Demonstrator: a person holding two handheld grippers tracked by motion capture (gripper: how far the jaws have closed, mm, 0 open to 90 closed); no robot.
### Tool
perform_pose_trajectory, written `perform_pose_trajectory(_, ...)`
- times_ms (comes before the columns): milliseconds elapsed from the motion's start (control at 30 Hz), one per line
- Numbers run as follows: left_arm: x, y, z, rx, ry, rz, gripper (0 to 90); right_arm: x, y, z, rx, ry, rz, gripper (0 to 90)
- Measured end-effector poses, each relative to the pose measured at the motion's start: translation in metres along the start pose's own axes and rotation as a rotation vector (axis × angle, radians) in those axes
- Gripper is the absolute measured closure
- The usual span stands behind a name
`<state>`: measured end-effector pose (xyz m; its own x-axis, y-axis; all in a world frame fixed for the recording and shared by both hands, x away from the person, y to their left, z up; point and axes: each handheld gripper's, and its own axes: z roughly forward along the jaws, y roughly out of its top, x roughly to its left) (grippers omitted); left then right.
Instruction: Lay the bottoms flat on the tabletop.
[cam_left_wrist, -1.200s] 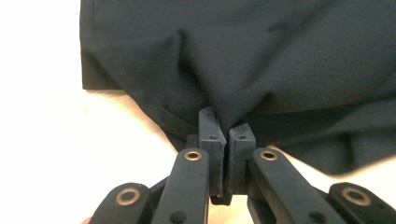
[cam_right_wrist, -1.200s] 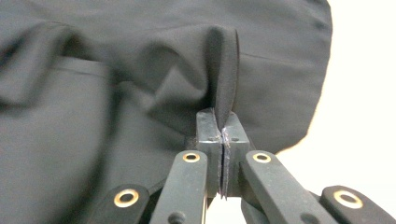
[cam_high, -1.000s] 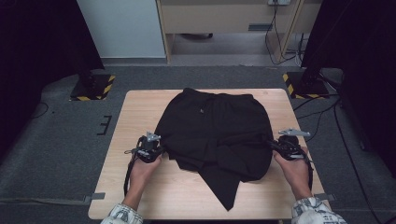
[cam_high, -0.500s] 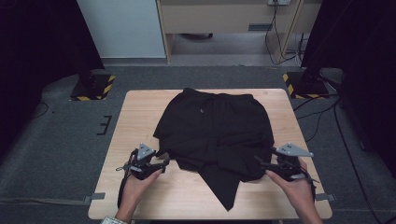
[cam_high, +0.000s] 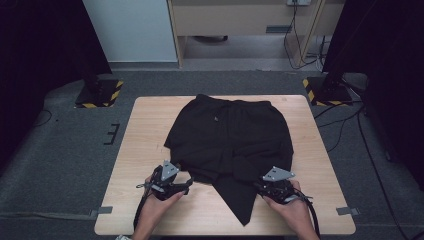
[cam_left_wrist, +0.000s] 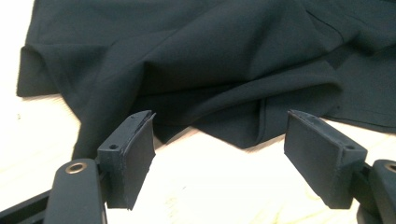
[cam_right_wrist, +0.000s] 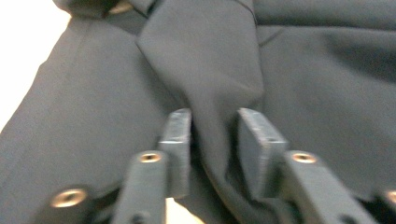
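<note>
Gaping wide, the left gripper (cam_left_wrist: 219, 140) holds nothing; right gripper (cam_right_wrist: 215, 140) jaws, closing, pinch the black shorts (cam_high: 230, 135).

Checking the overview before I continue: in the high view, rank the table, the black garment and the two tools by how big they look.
1. Wooden table, largest.
2. Black garment, covering much of the tabletop.
3. Left tool and right tool: they look about alike, so I won't rank one above the other.

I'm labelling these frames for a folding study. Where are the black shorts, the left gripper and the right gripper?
black shorts (cam_high: 230, 135), high view, middle of the fabric.
left gripper (cam_left_wrist: 219, 154), left gripper view, between its open jaws.
right gripper (cam_right_wrist: 215, 149), right gripper view, between its jaws, fabric there.
</note>
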<state>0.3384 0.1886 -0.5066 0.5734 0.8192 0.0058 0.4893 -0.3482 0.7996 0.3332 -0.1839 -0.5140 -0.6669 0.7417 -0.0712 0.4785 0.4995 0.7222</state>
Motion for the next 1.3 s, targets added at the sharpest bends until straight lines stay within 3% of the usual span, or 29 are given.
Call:
perform_pose_trajectory(67, 0.002, 0.0, -0.001, -0.007, 0.008, -0.009, 23.5, -0.006, -0.002, -0.007, -0.023, 0.008, 0.027, 87.3)
perform_pose_trajectory(233, 0.005, 0.002, -0.003, -0.01, 0.027, -0.004, 23.7, -0.019, 0.007, -0.021, -0.043, -0.011, 0.058, 88.3)
perform_pose_trajectory(267, 0.005, 0.002, -0.004, -0.018, 0.028, -0.009, 23.7, -0.03, 0.018, -0.033, -0.051, -0.018, 0.059, 88.4)
perform_pose_trajectory(367, 0.008, 0.003, -0.006, -0.021, 0.034, 0.0, 23.7, -0.043, 0.031, -0.048, -0.065, -0.039, 0.054, 88.3)
perform_pose_trajectory(400, 0.009, 0.002, -0.007, -0.02, 0.038, -0.001, 23.7, -0.054, 0.046, -0.059, -0.062, -0.024, 0.044, 87.7)
perform_pose_trajectory(500, 0.011, -0.001, -0.008, -0.008, 0.048, -0.01, 23.7, -0.061, 0.059, -0.062, -0.024, -0.033, 0.016, 86.8)
perform_pose_trajectory(567, 0.011, -0.002, -0.01, -0.006, 0.051, -0.015, 23.7, -0.068, 0.069, -0.054, 0.004, -0.04, 0.014, 86.2)
perform_pose_trajectory(600, 0.011, -0.003, -0.01, -0.008, 0.053, -0.015, 23.7, -0.074, 0.076, -0.039, 0.006, -0.054, 0.039, 86.0)
perform_pose_trajectory(633, 0.01, -0.003, -0.012, -0.007, 0.056, -0.013, 23.7, -0.074, 0.076, -0.039, 0.006, -0.054, 0.039, 86.0)
perform_pose_trajectory(700, 0.009, -0.005, -0.014, -0.008, 0.062, -0.012, 23.7, -0.078, 0.08, -0.02, 0.002, -0.055, 0.069, 86.4)
perform_pose_trajectory(900, 0.014, -0.016, -0.027, 0.003, 0.089, -0.03, 23.6, -0.086, 0.068, 0.034, 0.081, -0.077, 0.161, 86.0)
perform_pose_trajectory(933, 0.016, -0.018, -0.029, 0.003, 0.094, -0.038, 23.6, -0.086, 0.062, 0.044, 0.122, -0.06, 0.165, 80.8)
perform_pose_trajectory(967, 0.018, -0.02, -0.031, 0.004, 0.102, -0.044, 23.6, -0.086, 0.062, 0.044, 0.122, -0.06, 0.165, 80.8)
perform_pose_trajectory(1033, 0.02, -0.023, -0.036, 0.0, 0.117, -0.057, 23.6, -0.087, 0.06, 0.048, 0.138, -0.057, 0.17, 67.7)
perform_pose_trajectory(1067, 0.021, -0.024, -0.038, 0.001, 0.124, -0.063, 23.6, -0.089, 0.063, 0.041, 0.095, -0.072, 0.188, 54.2)
perform_pose_trajectory(1100, 0.022, -0.026, -0.04, 0.0, 0.131, -0.066, 23.6, -0.089, 0.063, 0.041, 0.095, -0.072, 0.188, 54.2)
perform_pose_trajectory(1133, 0.022, -0.027, -0.041, -0.002, 0.135, -0.071, 23.6, -0.087, 0.067, 0.026, 0.022, -0.087, 0.191, 43.2)
perform_pose_trajectory(1167, 0.023, -0.027, -0.042, 0.0, 0.14, -0.073, 23.6, -0.087, 0.067, 0.026, 0.022, -0.087, 0.191, 43.2)
perform_pose_trajectory(1300, 0.026, -0.027, -0.042, 0.001, 0.151, -0.072, 23.6, -0.07, 0.064, -0.006, -0.094, -0.082, 0.179, 26.6)
